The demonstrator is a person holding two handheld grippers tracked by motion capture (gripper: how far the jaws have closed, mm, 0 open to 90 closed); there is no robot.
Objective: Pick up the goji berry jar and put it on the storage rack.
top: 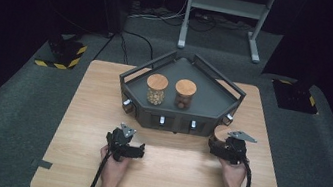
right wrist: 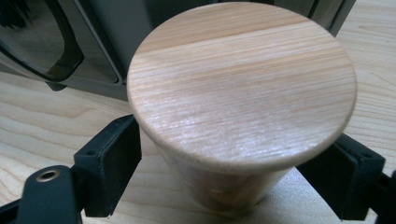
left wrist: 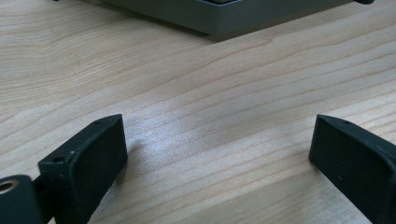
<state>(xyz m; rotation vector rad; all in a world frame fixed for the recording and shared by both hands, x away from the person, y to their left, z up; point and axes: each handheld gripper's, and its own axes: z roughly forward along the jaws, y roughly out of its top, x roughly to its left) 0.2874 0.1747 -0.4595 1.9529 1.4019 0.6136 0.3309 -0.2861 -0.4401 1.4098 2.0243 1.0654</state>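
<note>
Jar (right wrist: pixel 240 93) with a wooden lid, standing on the table (top: pixel 100 113) just in front of the grey tray (top: pixel 214 101): we log our right gripper (right wrist: pixel 240 172) around its body, jaws either side, contact unclear. Left gripper (left wrist: pixel 217 154): spread wide over bare tabletop. Two more jars (top: pixel 156 89) stand inside the tray.

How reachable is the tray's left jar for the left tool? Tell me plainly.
Probably yes: the left tool is open and empty, bare table leads to the tray, nothing hangs over the left jar; only the tray's wall needs clearing.
</note>
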